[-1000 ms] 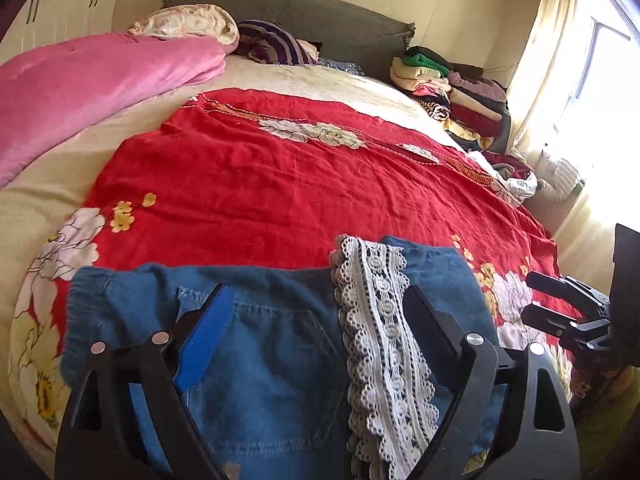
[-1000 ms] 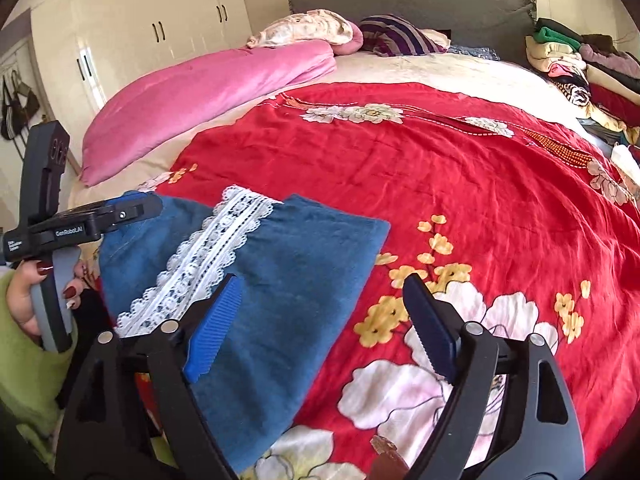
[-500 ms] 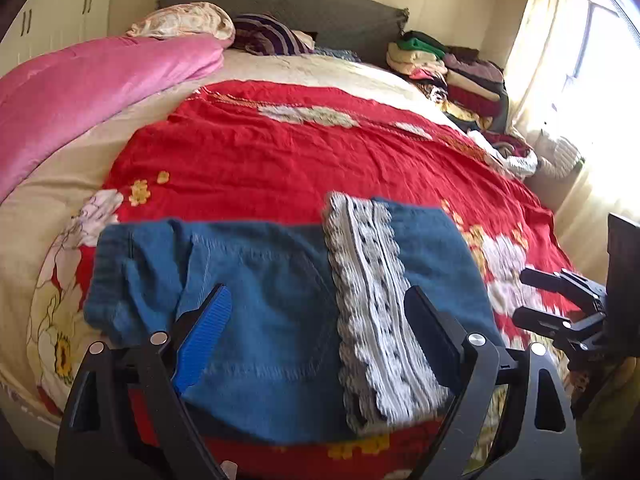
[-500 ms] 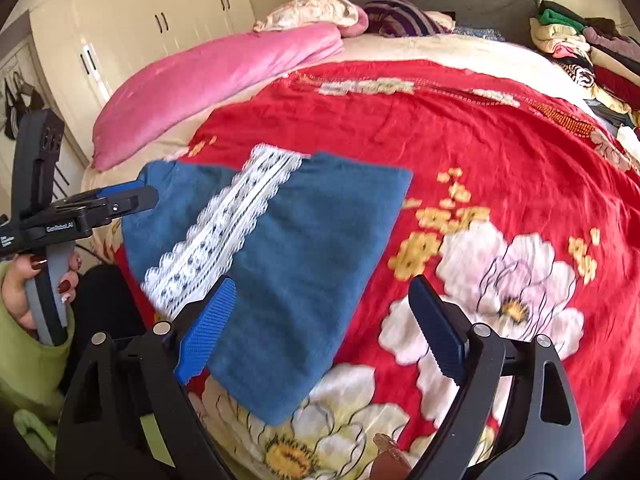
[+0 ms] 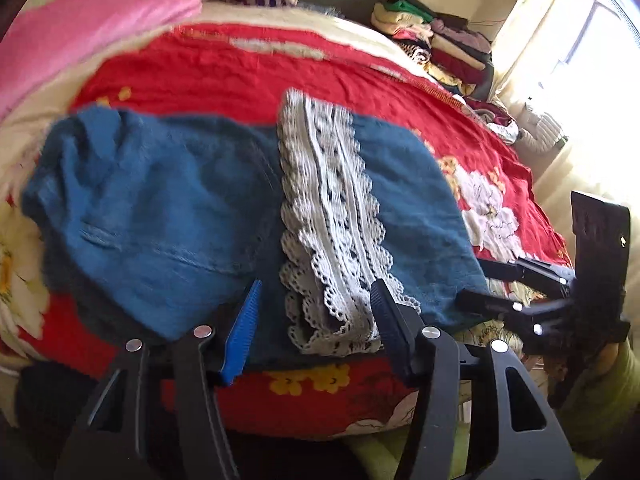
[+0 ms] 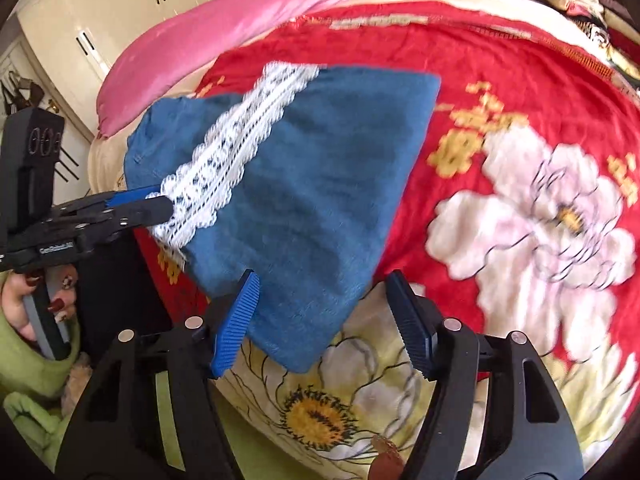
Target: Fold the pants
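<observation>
Pants [image 5: 168, 216] folded at bed [image 5: 280, 68] edge, lace hem [image 5: 332, 216] on top; left gripper [image 5: 316, 320] and right gripper [image 6: 320, 304] both spread, gripping nothing, poised near edge for regrasp.

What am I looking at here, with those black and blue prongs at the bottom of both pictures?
There is no robot. A person holds a tool in each hand, each with two fingers and a wide-angle camera looking along them. One picture comes from the left gripper, the other from the right gripper. On the red flowered bedspread lie blue denim pants with a white lace trim. Both pairs of fingers are open: the left either side of the lace, the right either side of a denim corner.
</observation>
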A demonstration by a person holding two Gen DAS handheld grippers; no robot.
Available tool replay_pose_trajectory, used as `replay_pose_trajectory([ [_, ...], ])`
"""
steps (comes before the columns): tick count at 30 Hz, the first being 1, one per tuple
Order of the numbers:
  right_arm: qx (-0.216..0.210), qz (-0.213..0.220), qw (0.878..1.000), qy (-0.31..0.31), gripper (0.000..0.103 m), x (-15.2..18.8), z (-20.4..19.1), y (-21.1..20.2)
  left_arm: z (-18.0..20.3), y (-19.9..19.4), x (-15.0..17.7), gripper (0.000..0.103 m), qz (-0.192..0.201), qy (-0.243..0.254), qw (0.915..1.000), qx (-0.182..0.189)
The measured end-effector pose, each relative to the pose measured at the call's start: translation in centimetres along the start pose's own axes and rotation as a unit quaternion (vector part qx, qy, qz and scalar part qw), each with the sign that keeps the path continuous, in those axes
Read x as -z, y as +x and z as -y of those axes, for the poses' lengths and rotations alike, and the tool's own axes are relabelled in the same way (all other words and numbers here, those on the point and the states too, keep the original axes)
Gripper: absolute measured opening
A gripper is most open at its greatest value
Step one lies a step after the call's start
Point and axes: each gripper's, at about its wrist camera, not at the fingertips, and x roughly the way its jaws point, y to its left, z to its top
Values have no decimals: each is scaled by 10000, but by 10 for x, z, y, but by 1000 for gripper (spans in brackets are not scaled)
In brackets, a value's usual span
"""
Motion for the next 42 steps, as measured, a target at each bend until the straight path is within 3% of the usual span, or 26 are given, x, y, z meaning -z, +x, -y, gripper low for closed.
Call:
replay_pose_trajectory([
  [2,-42,-33,9999,-156,27,4,-4,4,6,10,5,30,-114,176,9998,-63],
  [4,-65,-29,9995,-311,24,7,-9,1,6,11,12,29,-128,284,9994,-140],
  [10,81,21,9993,-366,25,21,-9,1,6,9,20,31,-152,372,9990,-189],
  [15,298,178,9981,-505,26,13,-15,-13,7,6,17,32,-105,351,9992,-188],
  [21,563,756,9924,-788,35,2,-31,-37,2,-13,14,49,123,338,9988,-322],
  [24,616,806,9908,-891,37,-4,-39,-35,-5,-21,14,54,185,278,9987,-374],
  [28,467,568,9914,-1086,38,-7,-52,-16,-4,-16,15,58,117,339,9986,-396],
  [32,498,-1,9929,-1080,39,-2,-51,14,-5,-9,18,62,36,388,9984,-397],
  [36,405,41,9940,-1014,42,-1,-48,11,-9,-16,17,62,133,329,9988,-333],
  [42,253,408,9935,-1030,56,-12,-56,-13,-20,-42,9,68,547,186,9970,-518],
])
